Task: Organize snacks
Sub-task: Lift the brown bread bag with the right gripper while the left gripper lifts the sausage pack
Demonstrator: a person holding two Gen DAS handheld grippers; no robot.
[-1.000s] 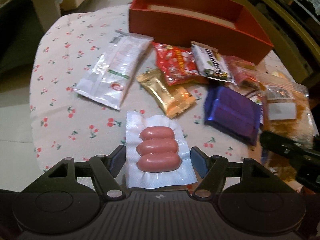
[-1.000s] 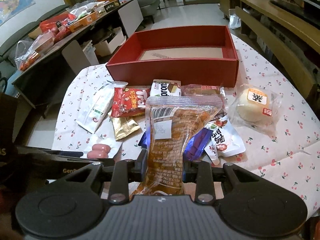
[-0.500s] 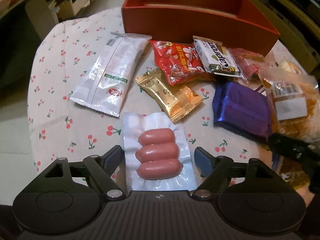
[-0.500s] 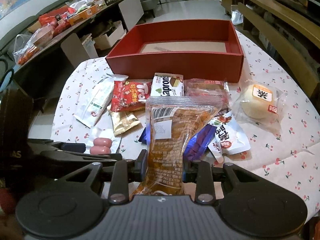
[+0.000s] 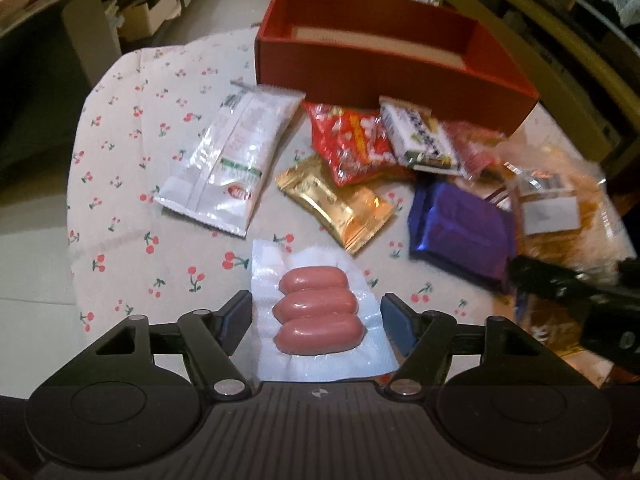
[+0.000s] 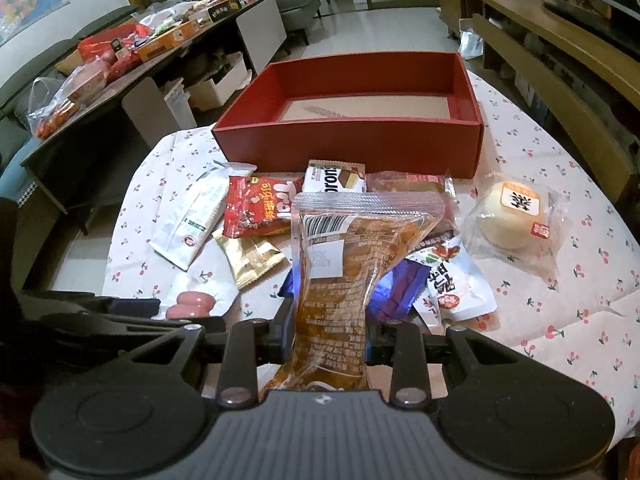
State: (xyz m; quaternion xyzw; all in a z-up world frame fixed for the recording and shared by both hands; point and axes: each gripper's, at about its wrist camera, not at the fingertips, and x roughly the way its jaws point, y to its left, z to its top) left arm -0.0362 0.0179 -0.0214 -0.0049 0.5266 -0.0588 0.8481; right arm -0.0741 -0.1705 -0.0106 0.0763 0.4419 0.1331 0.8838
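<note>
Your right wrist cam catches stuff the left one misses: the round pale bun in a clear wrapper [image 6: 516, 220] sitting at about 2 o'clock from the pile on the cherry-print tablecloth [image 6: 560, 320], plus the whole inside of the red rectangular cardboard box [image 6: 352, 136], which has nothing in it but its tan liner. The left cam only shows that box [image 5: 384, 64] edge-on at 12 o'clock, but it gives you the clean look at the clear vacuum pack of three pink sausages [image 5: 318, 312], which is flat on the cloth between the wide-open jaws of your left gripper [image 5: 316, 316], the sausages lying crosswise. Your right gripper [image 6: 326, 330] is clamped on the clear bag of brown snack [image 6: 340, 264], held upright off the table with its long axis pointing at 12 o'clock toward the box, sealed edge on top.
</note>
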